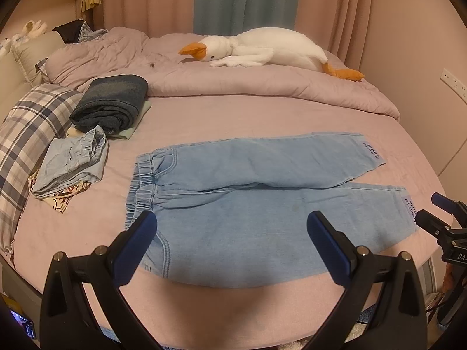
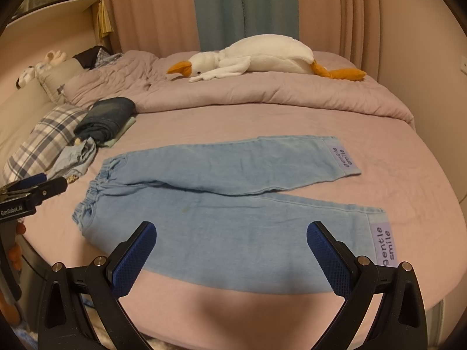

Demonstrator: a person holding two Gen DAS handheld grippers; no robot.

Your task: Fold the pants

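Pants: light blue denim pants (image 1: 248,201) lie spread flat across the middle of both frames on the pink bed (image 1: 221,113), waistband at left and cuffs at right, legs slightly parted, apparently laid out for a first fold.
Left gripper (image 1: 232,223): lower centre of its view, fingers wide apart, holding nothing, over the near leg by the waistband.
Right gripper (image 2: 232,233): fingers likewise spread and empty, nearer the labelled cuff (image 2: 385,243).
Folded clothes (image 1: 87,134): stacked at left, probably set aside.
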